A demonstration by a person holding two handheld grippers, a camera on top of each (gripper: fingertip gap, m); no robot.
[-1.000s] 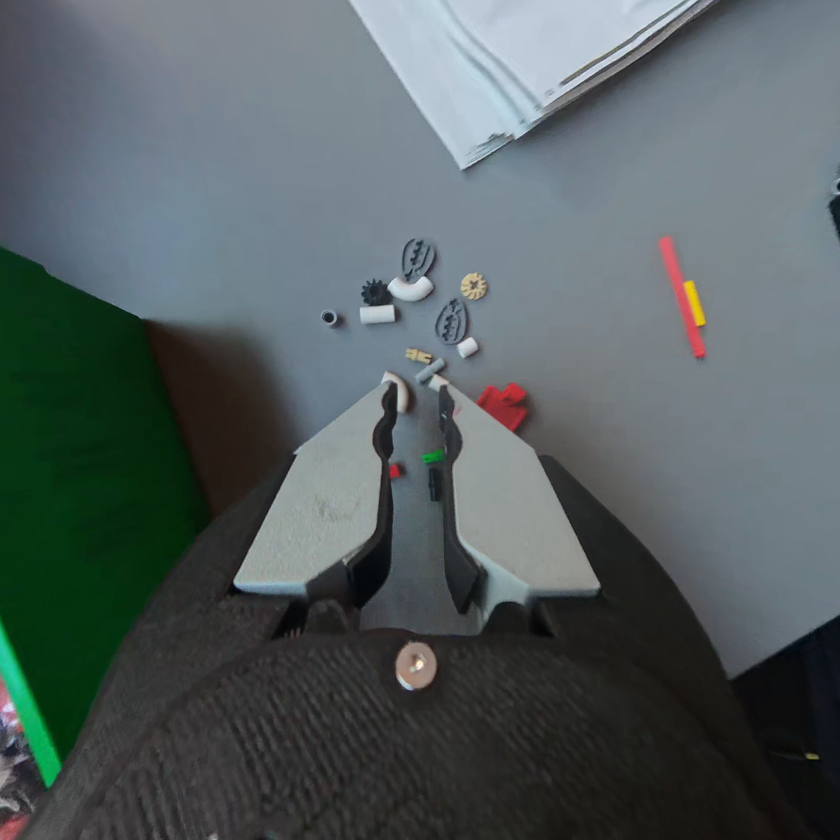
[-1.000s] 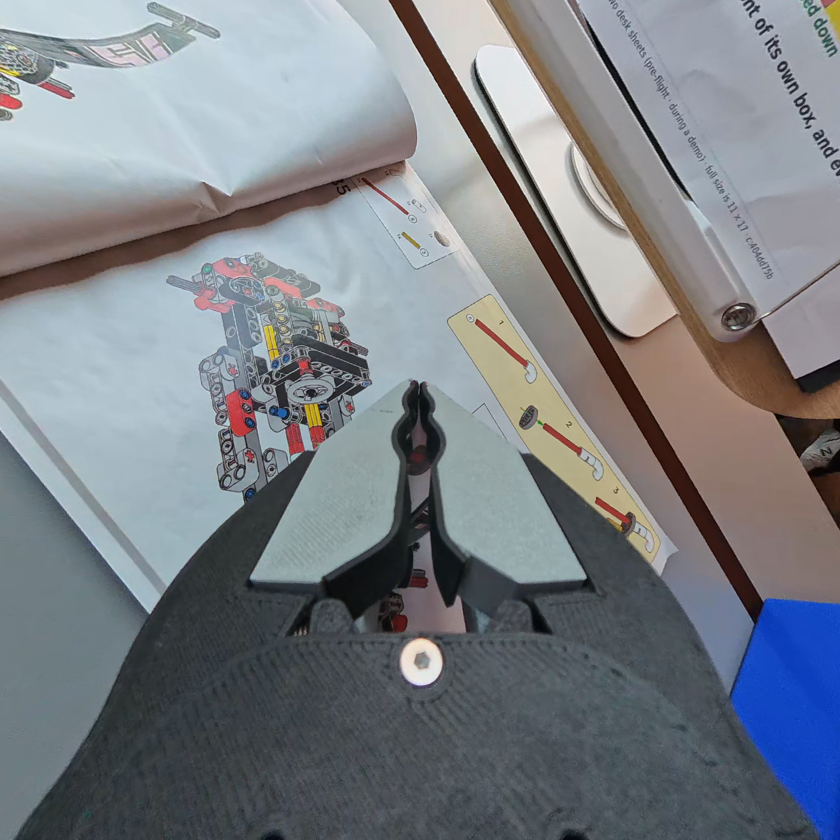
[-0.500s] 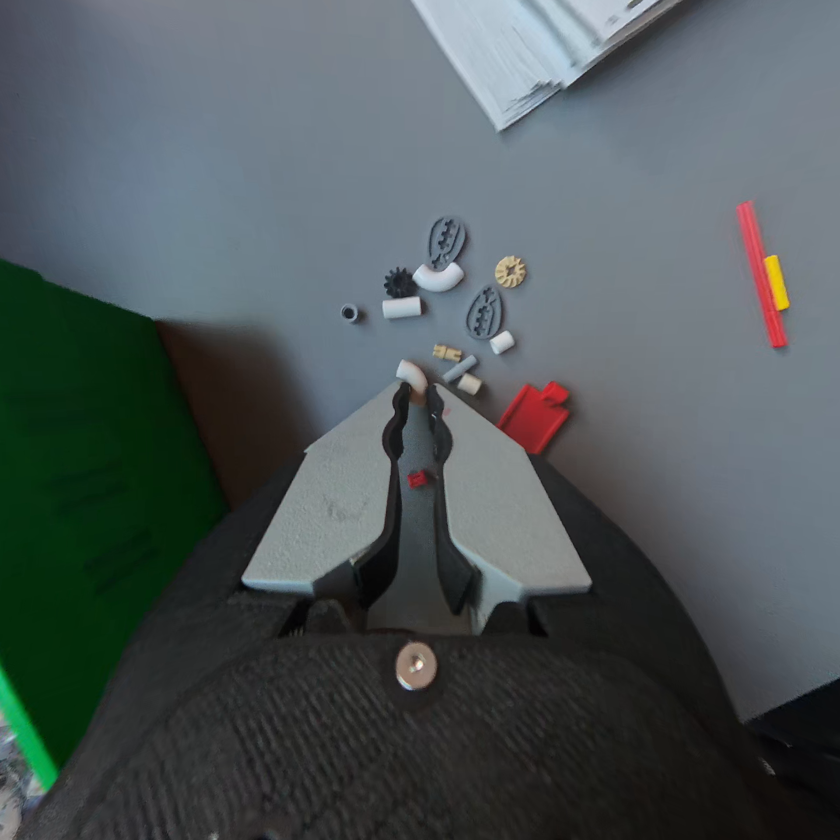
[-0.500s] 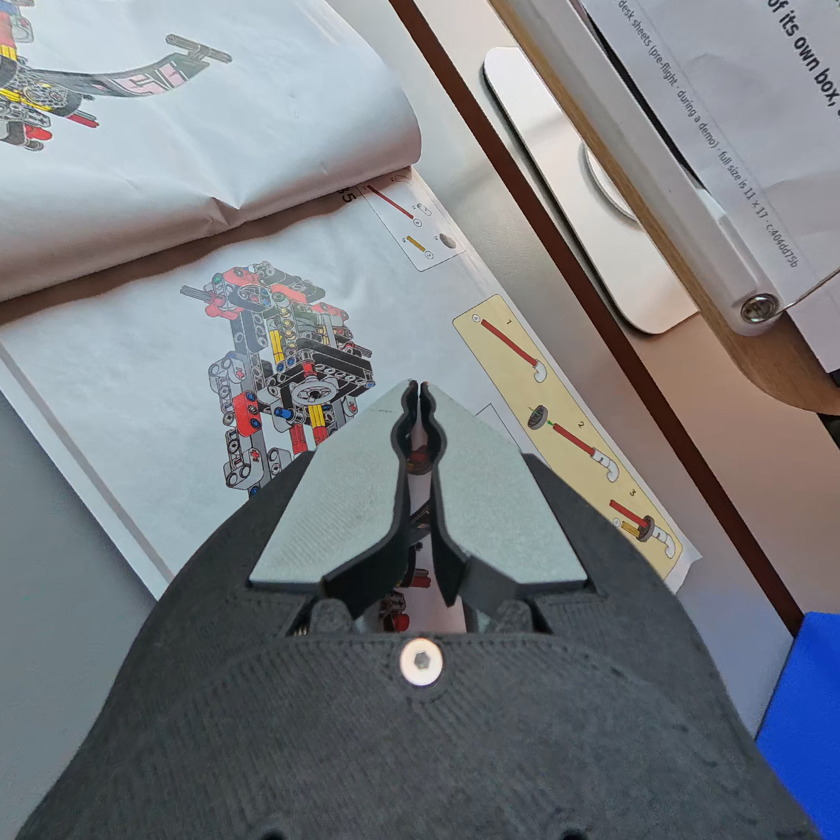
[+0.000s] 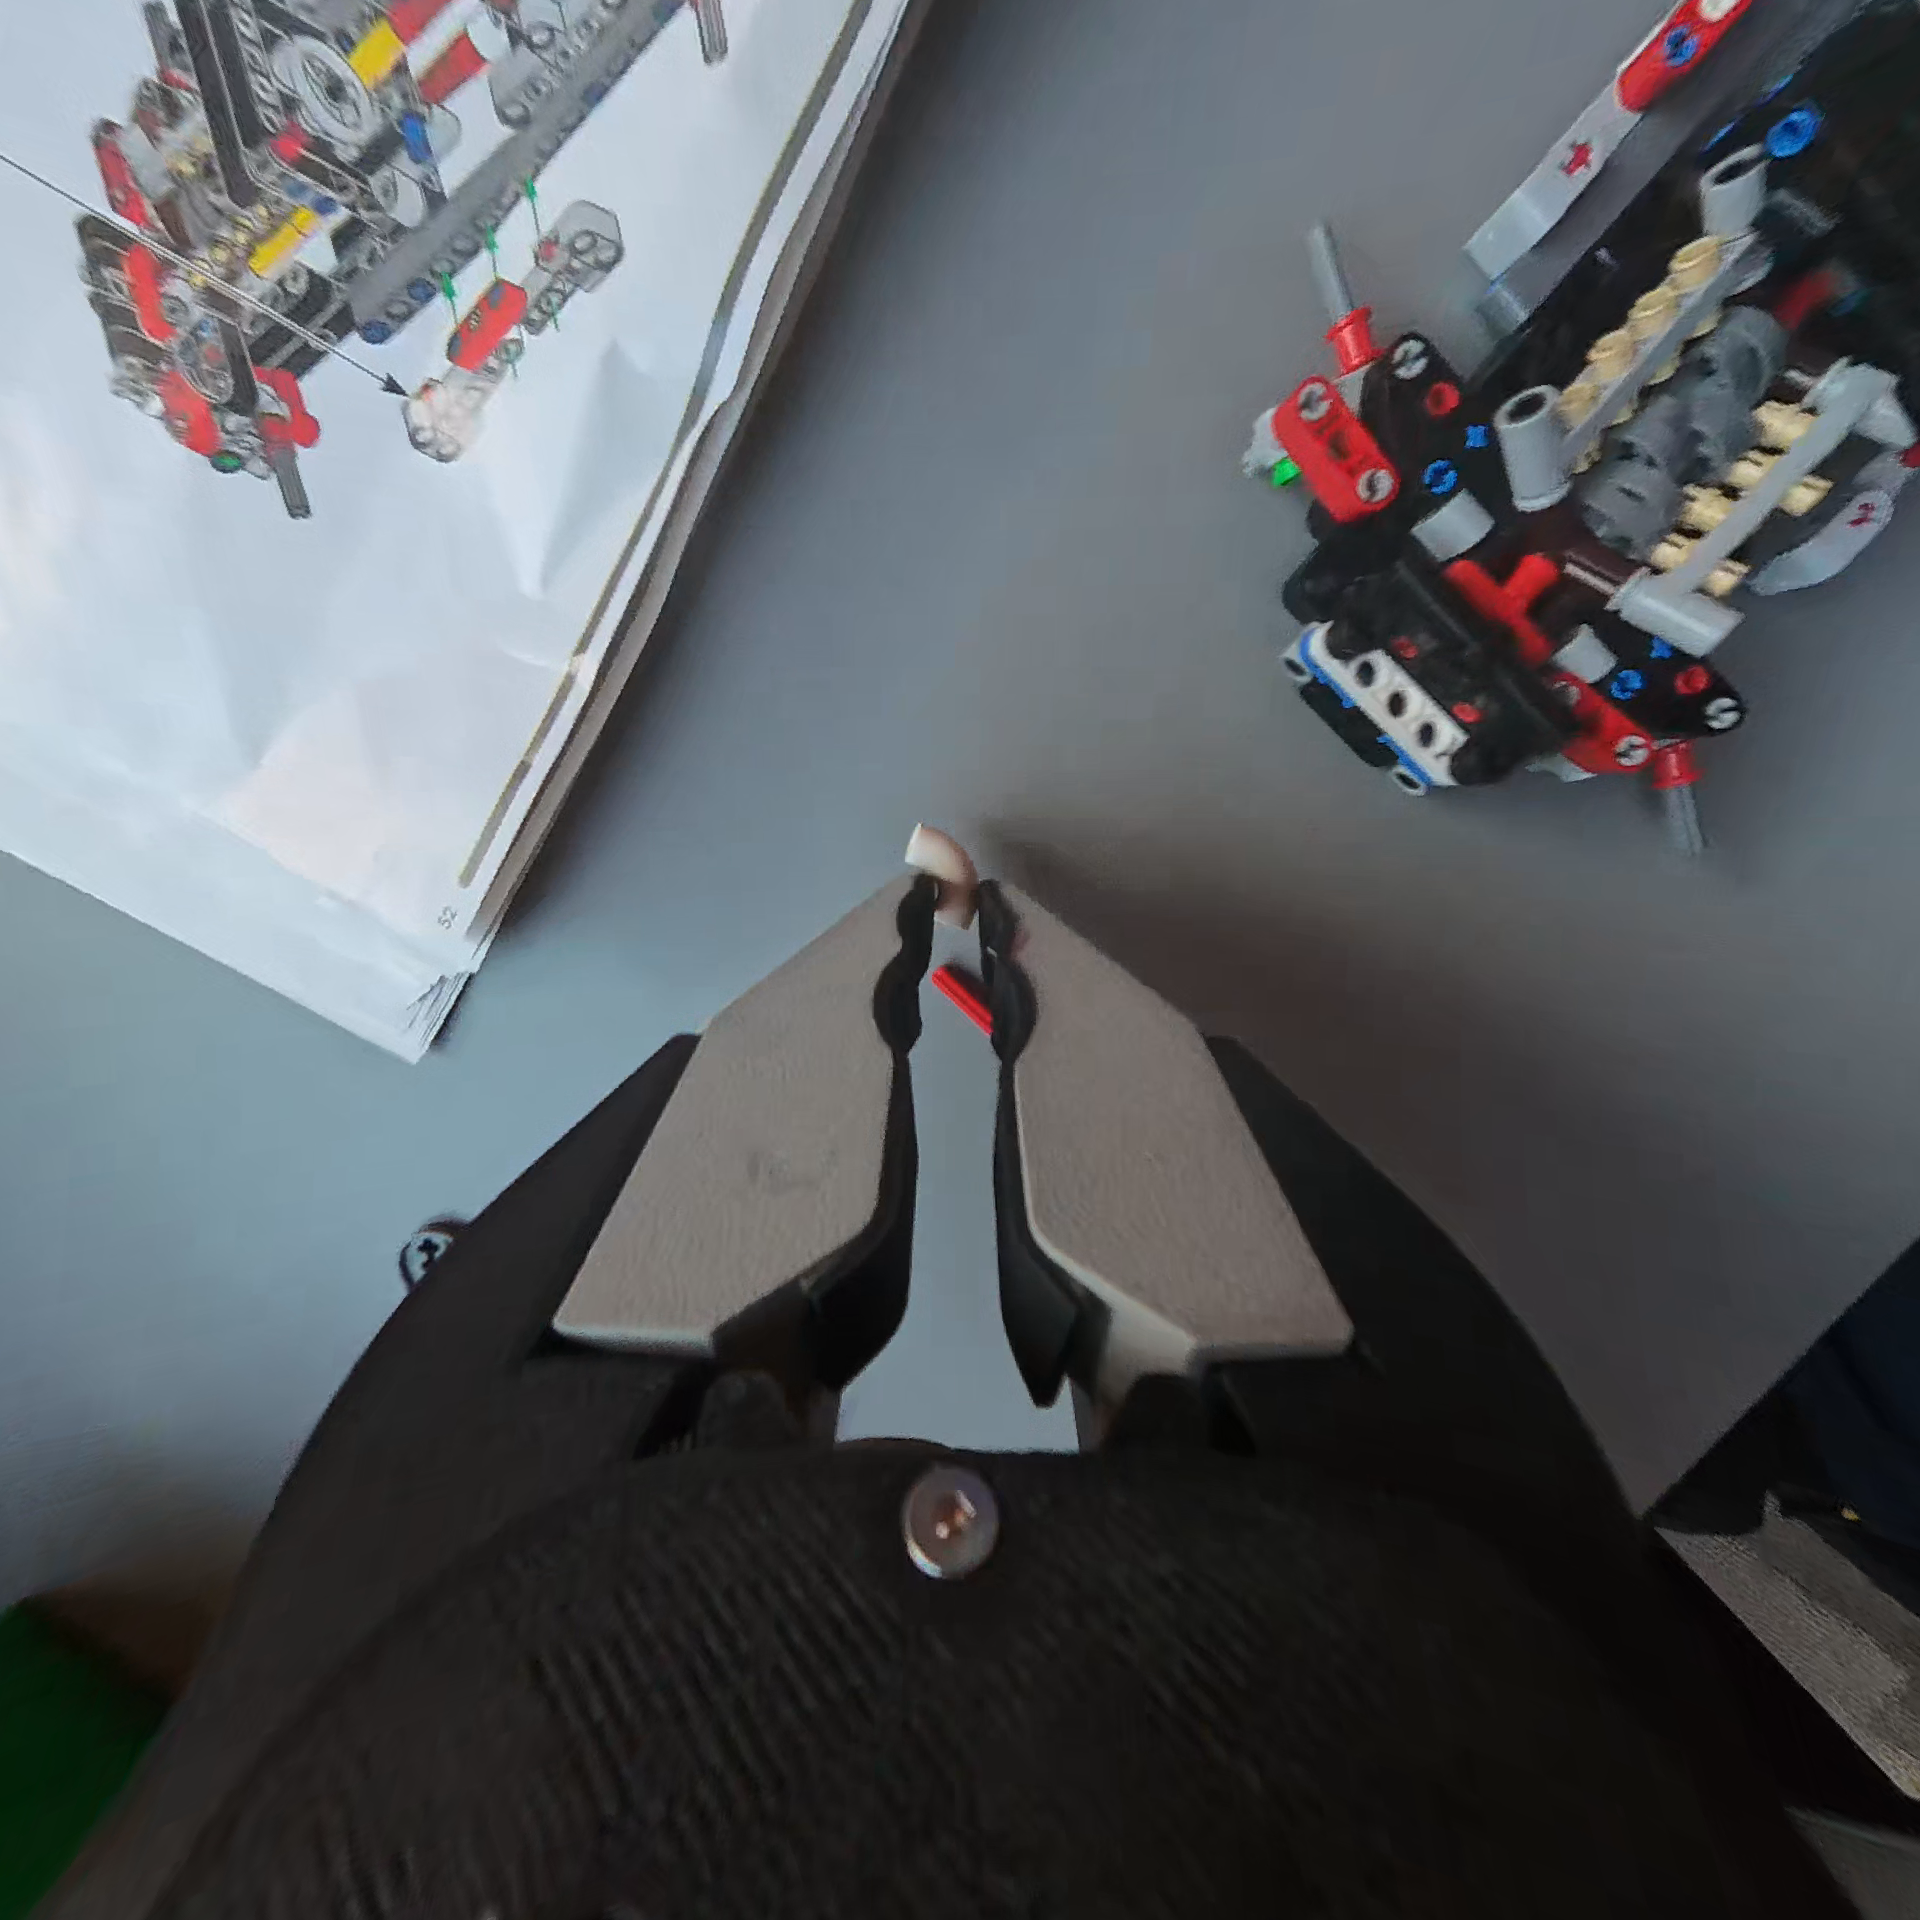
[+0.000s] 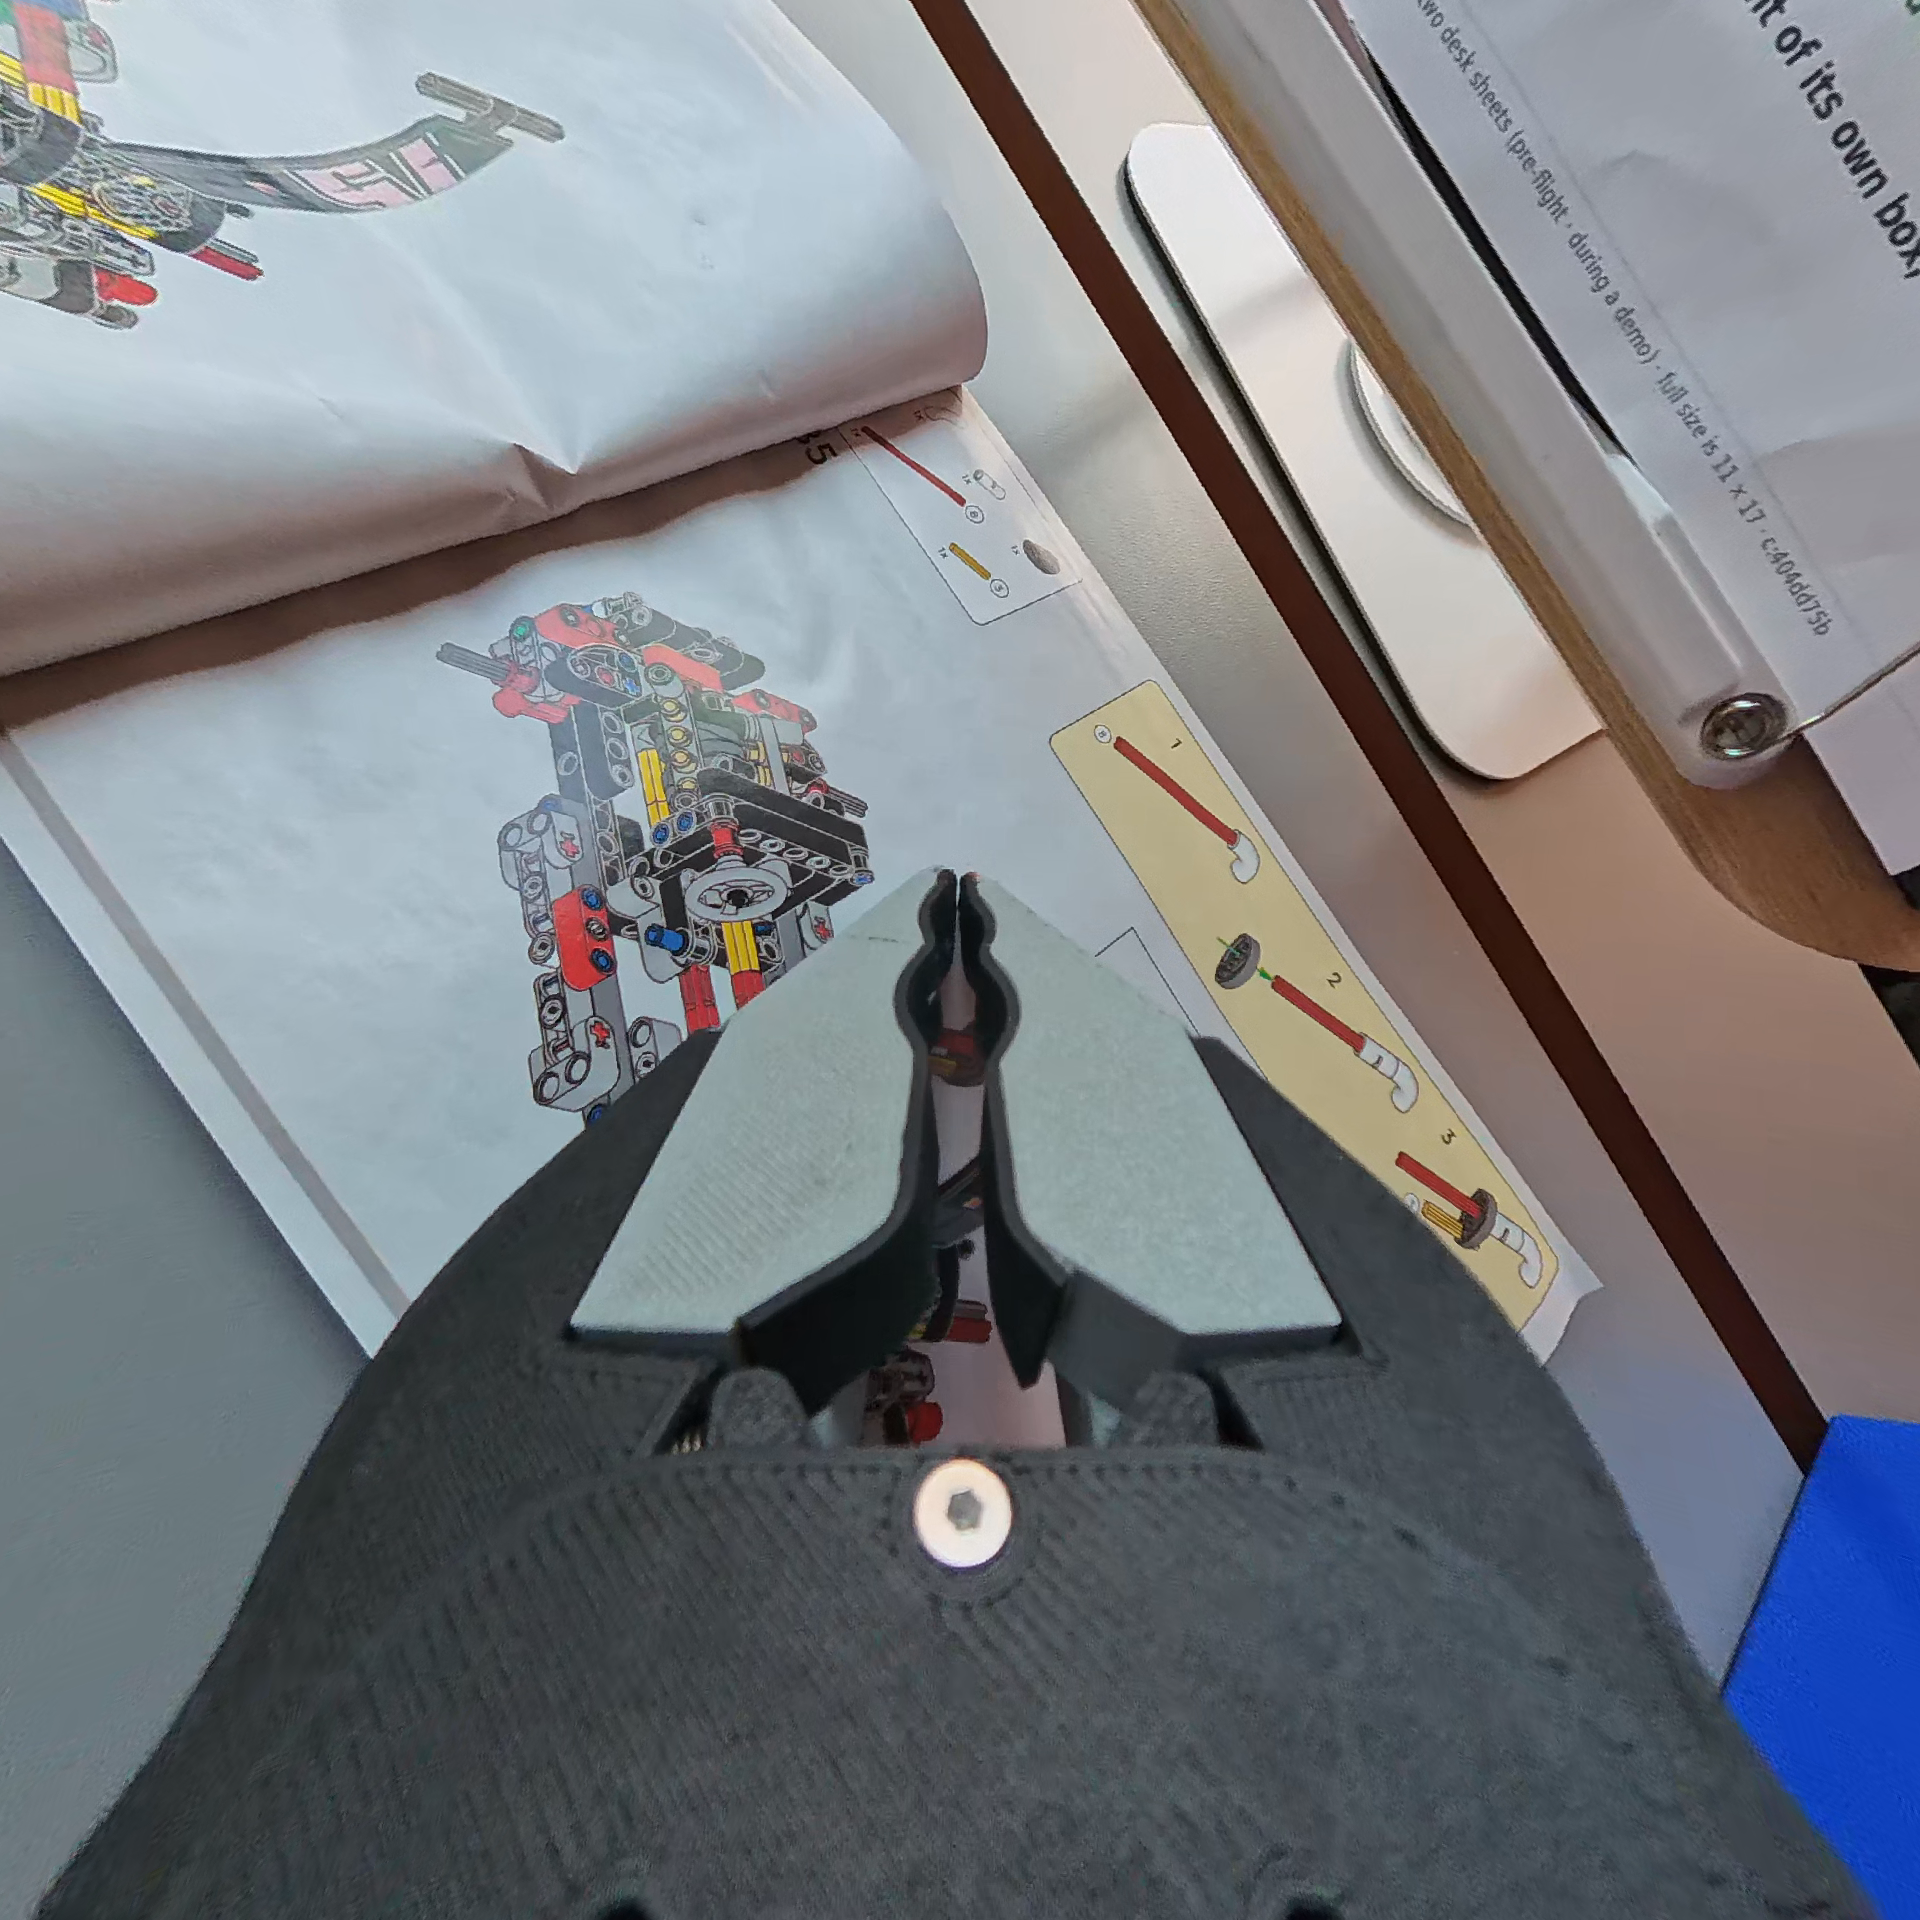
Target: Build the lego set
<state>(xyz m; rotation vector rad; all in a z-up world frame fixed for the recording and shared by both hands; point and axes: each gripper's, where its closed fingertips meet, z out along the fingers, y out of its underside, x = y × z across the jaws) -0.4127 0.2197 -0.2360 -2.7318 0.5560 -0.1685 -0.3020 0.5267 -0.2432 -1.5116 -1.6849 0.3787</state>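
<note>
— On the left side, what is listed first?

— Item one: open white paper instruction booklet (image 5: 343, 582), lying flat on the grey matt tabletop (image 5: 935, 520), its printed diagrams upward, corner pointing toward the left gripper (image 5: 954, 896).

— And the left gripper itself?

— Jaws narrow, black fingertips (image 5: 914, 914) pinching a small white curved plastic elbow piece (image 5: 943, 871); its bent end sticks out beyond the tips, above the table. Between the fingers lower down, part of a thin red plastic rod (image 5: 961, 1000) shows on the tabletop; the picture is somewhat blurred there.

— Further right in that view?

— Partly built toy-brick model in black, red, grey and tan (image 5: 1558, 499), standing on the table well apart from the gripper.

— The right gripper (image 6: 958, 883)?

— Fingertips closed together, nothing between them, hovering over the booklet's open page (image 6: 364, 831) beside a printed model drawing. To its right: yellow-tinted strip of step diagrams (image 6: 1299, 987); dark brown table edge (image 6: 1299, 623); silver flat monitor stand base (image 6: 1330, 436); white printed sheet (image 6: 1662, 260); blue block (image 6: 1849, 1621) at the lower right corner.
</note>
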